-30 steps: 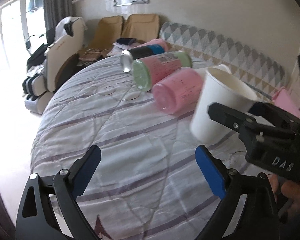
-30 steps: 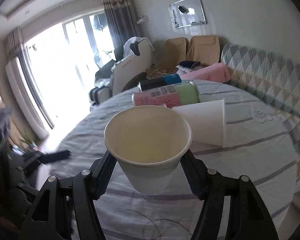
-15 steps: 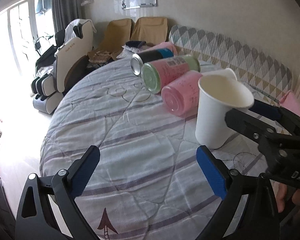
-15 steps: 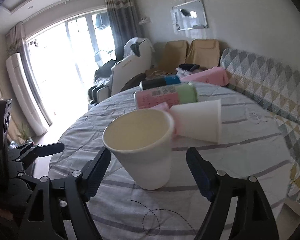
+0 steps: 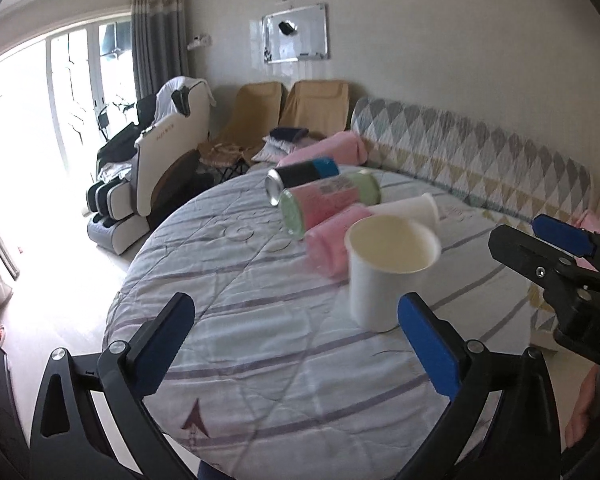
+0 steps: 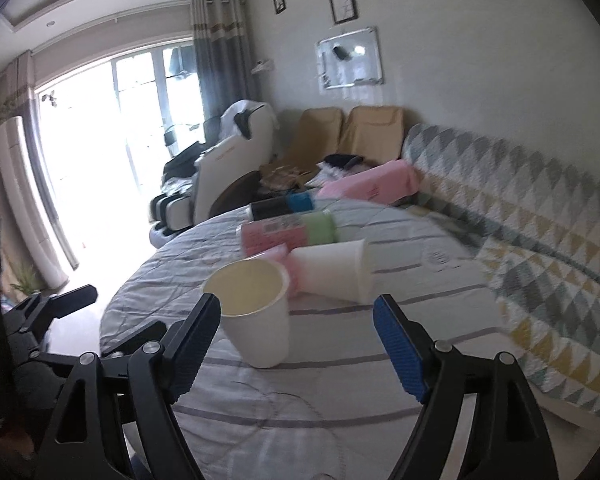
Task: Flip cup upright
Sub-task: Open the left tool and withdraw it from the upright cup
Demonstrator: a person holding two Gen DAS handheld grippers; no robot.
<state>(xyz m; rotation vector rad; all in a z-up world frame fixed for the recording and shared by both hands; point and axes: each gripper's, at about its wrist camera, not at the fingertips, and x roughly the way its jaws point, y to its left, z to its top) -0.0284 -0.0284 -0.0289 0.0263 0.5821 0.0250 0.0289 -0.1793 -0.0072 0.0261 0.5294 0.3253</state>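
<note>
A white paper cup (image 5: 384, 268) stands upright, mouth up, on the round table's striped cloth (image 5: 260, 320); it also shows in the right wrist view (image 6: 254, 312). My right gripper (image 6: 298, 342) is open and empty, drawn back from the cup, which stands just ahead of its left finger. It shows at the right of the left wrist view (image 5: 556, 256). My left gripper (image 5: 296, 344) is open and empty, short of the cup. A second white paper cup (image 6: 334, 276) lies on its side behind the upright one.
A pink cup (image 5: 332, 240), a pink-and-green canister (image 5: 324, 204) and a black-and-blue can (image 5: 300, 178) lie on their sides behind the cups. A patterned sofa (image 6: 532, 224) runs along the right. A massage chair (image 5: 152, 172) stands beyond the table's far edge.
My right gripper opened and let go of the white cup, which now stands on the cloth. Both grippers have pulled back and up from the table.
</note>
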